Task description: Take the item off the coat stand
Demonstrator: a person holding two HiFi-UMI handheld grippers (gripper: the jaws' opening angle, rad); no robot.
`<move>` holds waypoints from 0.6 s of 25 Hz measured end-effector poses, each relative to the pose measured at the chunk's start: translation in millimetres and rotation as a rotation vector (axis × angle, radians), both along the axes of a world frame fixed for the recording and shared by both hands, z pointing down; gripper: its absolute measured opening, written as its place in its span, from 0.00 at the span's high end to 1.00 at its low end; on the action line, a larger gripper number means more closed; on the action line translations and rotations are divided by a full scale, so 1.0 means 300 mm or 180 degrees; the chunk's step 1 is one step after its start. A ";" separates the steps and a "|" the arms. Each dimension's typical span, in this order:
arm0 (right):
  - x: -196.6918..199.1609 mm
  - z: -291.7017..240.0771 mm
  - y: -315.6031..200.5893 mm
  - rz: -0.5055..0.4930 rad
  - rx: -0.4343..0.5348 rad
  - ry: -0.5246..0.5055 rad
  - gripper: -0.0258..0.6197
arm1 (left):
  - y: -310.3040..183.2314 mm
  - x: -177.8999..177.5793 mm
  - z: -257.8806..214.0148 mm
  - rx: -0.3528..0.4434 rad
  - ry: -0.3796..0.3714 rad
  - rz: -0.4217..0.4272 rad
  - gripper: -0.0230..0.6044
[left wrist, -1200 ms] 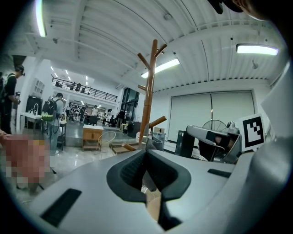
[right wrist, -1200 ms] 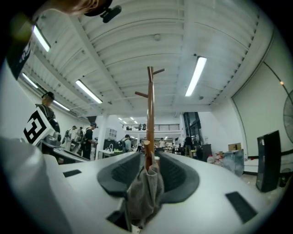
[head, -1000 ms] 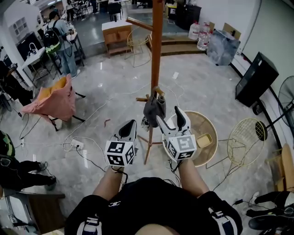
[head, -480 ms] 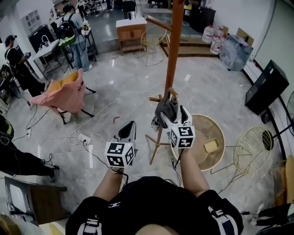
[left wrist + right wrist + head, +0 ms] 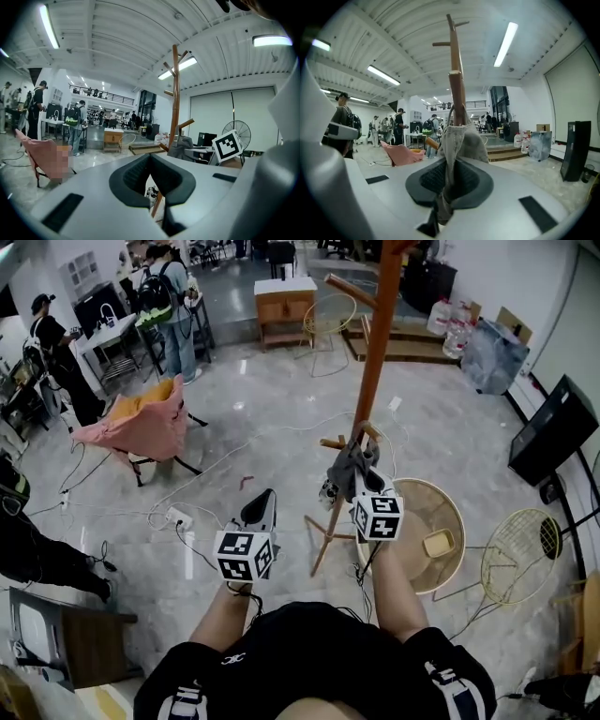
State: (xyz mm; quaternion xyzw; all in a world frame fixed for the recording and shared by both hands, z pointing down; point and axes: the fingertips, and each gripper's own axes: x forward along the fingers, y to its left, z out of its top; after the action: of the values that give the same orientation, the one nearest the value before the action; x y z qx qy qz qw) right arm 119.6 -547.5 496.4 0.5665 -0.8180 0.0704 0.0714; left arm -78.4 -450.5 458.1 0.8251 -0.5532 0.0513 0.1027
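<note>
A tall wooden coat stand [image 5: 375, 343] rises from the marble floor just ahead of me. A grey cloth item [image 5: 343, 465] hangs from one of its low pegs. My right gripper [image 5: 361, 478] is up against it, jaws closing tight with a fold of the grey cloth [image 5: 457, 140] pinched between the pads, right below the peg [image 5: 457, 89]. My left gripper [image 5: 261, 510] hangs lower and to the left, shut and holding nothing. In the left gripper view the stand [image 5: 175, 93] and the grey item [image 5: 180, 146] lie ahead to the right.
A chair draped in pink cloth [image 5: 141, 427] stands at the left, with cables and a power strip [image 5: 178, 517] on the floor. A round wicker table [image 5: 427, 521] and a wire chair [image 5: 520, 545] sit at the right. People [image 5: 173, 310] stand at the back.
My right gripper went forward with its jaws apart around the grey item, then closed on it. The left gripper stayed put. The head view swung slightly left.
</note>
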 end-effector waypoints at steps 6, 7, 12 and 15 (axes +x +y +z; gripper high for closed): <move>0.007 -0.102 0.062 -0.0008 0.0251 -0.0074 0.92 | 0.001 0.038 0.004 0.0012 0.0006 0.0118 0.94; 0.009 -0.129 0.071 -0.0009 0.0304 -0.0080 0.92 | -0.003 0.043 -0.001 0.0016 0.0009 0.0136 0.94; 0.008 -0.245 0.134 -0.0007 0.0614 -0.0039 0.92 | -0.015 0.065 0.025 -0.0017 0.0014 0.0242 0.94; 0.034 -0.305 0.179 -0.0010 0.0757 -0.0017 0.92 | -0.018 0.105 0.031 -0.0033 0.0021 0.0302 0.94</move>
State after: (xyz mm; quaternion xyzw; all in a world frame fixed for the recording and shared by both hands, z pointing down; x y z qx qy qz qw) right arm 129.8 -493.7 405.0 0.5694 -0.8216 -0.0257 0.0016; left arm -47.0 -455.8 467.5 0.8501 -0.5128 0.0562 0.1062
